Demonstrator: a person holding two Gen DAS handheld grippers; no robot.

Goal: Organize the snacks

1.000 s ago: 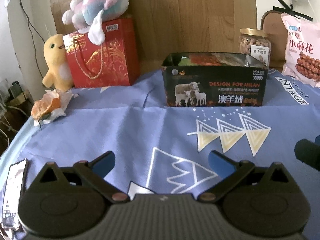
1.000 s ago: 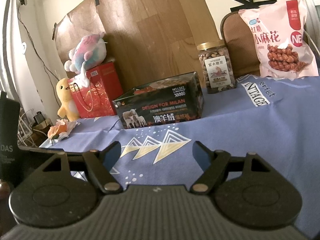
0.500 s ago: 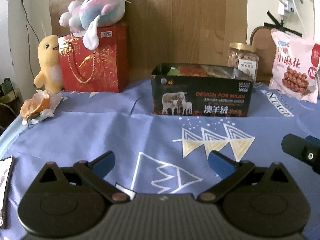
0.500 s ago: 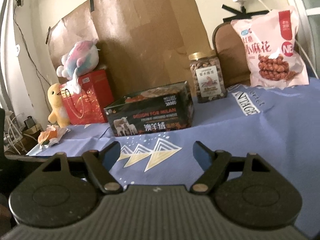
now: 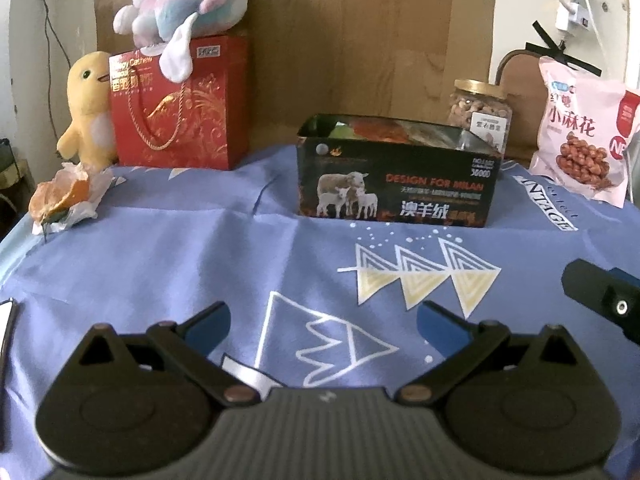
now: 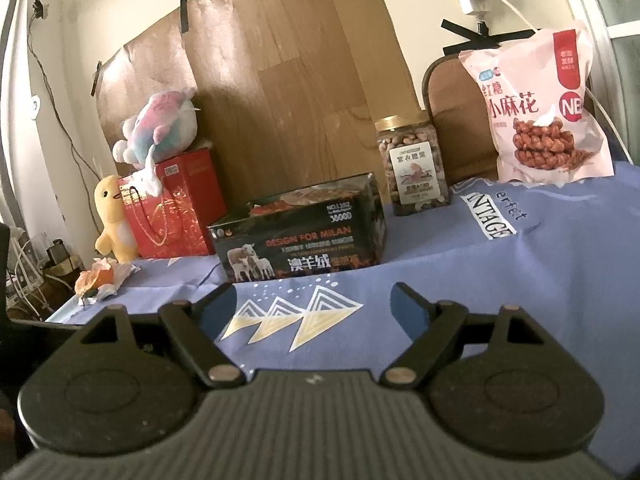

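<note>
A black open-topped box (image 5: pixel 396 184) printed "DESIGN FOR MILAN" stands mid-table with snack packets inside; it also shows in the right wrist view (image 6: pixel 300 244). A jar of nuts (image 5: pixel 480 114) (image 6: pixel 416 168) stands behind its right end. A pink snack bag (image 5: pixel 580 136) (image 6: pixel 540 108) leans at the far right. My left gripper (image 5: pixel 322 326) is open and empty over the blue cloth, well short of the box. My right gripper (image 6: pixel 314 308) is open and empty, also short of the box. Part of the right gripper (image 5: pixel 604 300) shows at the left view's right edge.
A red gift bag (image 5: pixel 180 108) with a pastel plush (image 5: pixel 184 4) on top stands at the back left, beside a yellow plush (image 5: pixel 86 108). Orange peel on tissue (image 5: pixel 66 200) lies near the left table edge. A wooden board (image 6: pixel 288 80) backs the table.
Both grippers have drawn back and tilted up a little; the box, jar and bag look smaller and lower in view. Both stay open and empty. Nothing on the table moved.
</note>
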